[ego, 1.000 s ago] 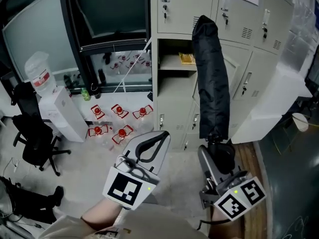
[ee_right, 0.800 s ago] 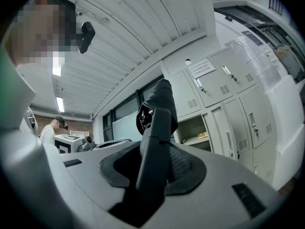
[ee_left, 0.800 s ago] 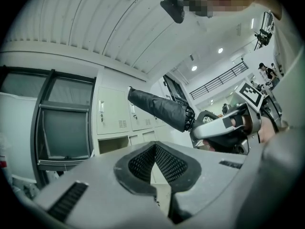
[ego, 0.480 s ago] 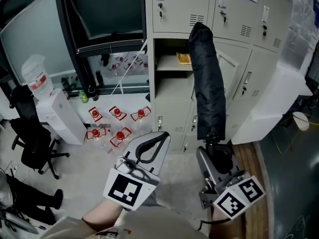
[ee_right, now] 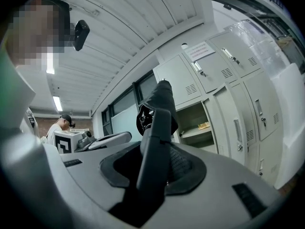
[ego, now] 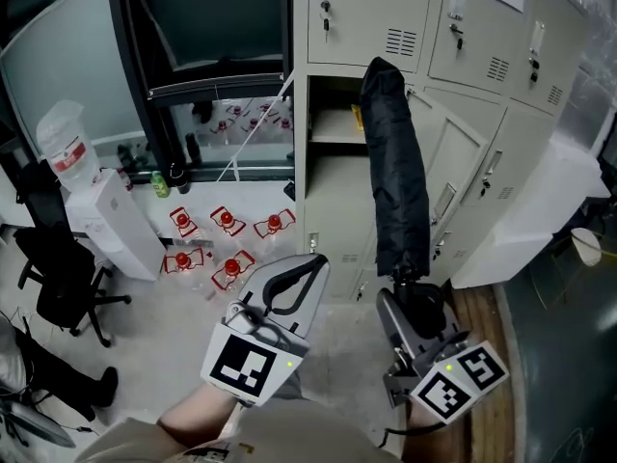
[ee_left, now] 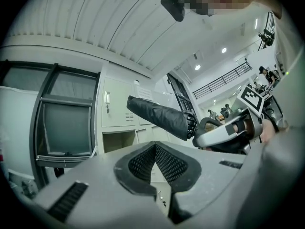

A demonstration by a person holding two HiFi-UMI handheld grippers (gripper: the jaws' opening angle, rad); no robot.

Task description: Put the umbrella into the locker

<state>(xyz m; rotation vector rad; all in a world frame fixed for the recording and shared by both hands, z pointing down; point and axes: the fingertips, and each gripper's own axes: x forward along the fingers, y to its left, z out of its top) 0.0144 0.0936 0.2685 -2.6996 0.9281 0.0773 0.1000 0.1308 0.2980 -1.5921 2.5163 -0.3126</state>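
Red-capped bottles [ego: 227, 244] lie on the floor, ahead and to the left of the left gripper [ego: 314, 262]. Its jaws are together with nothing between them. Just to its right, the right gripper [ego: 416, 302] is clamped on the handle of the folded black umbrella [ego: 395, 181]. The umbrella rises from those jaws, outside the open locker [ego: 337, 186] ahead of both grippers.

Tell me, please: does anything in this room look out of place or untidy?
Yes. Several red-capped bottles lie scattered on the floor near the white water dispenser. One locker stands open, which fits the task. The folded umbrella, held in the right gripper, looks undamaged.
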